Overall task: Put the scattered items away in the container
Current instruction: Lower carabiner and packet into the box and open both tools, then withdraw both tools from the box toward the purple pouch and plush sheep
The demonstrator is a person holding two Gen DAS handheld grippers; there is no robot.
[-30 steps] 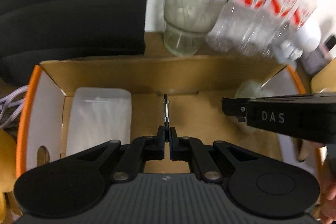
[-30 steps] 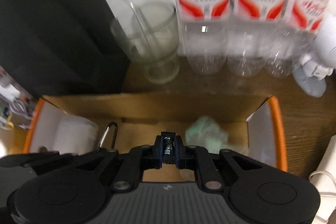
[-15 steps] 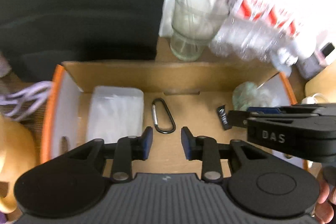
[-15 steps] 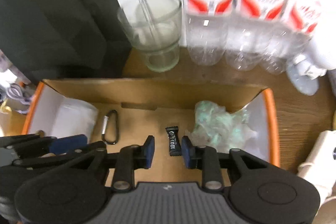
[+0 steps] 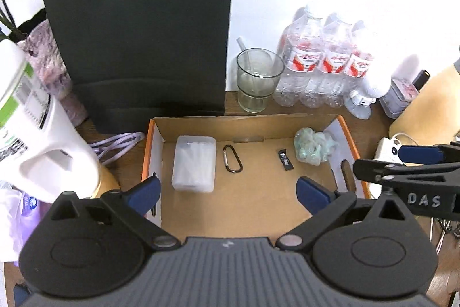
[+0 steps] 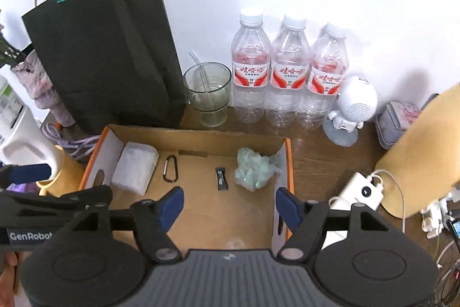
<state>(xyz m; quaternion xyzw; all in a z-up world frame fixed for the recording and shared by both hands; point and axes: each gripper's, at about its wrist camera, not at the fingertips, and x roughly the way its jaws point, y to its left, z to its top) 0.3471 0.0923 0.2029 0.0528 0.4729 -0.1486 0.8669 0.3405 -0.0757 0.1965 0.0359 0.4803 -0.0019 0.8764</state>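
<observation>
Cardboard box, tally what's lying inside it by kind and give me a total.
In the cardboard box:
Clear plastic case: 1
Carabiner: 1
Small black packet: 1
Crumpled green bag: 1
Total: 4

A: Contents of box (image 5: 343,125), left to right?
B: Case (image 5: 194,163) by the left wall, carabiner (image 5: 232,158) just right of it, packet (image 5: 285,159) further right, wad (image 5: 313,146) in the far right corner. All apart.
A: Behind the box?
B: Bag (image 6: 106,48) at left, glass (image 6: 208,94) right of it, then bottles (image 6: 287,76) in a row, on the table (image 6: 310,151).
A: Claws?
B: Left claw (image 5: 227,192) spread wide over the near edge; right claw (image 6: 230,202) likewise, to its right.
</observation>
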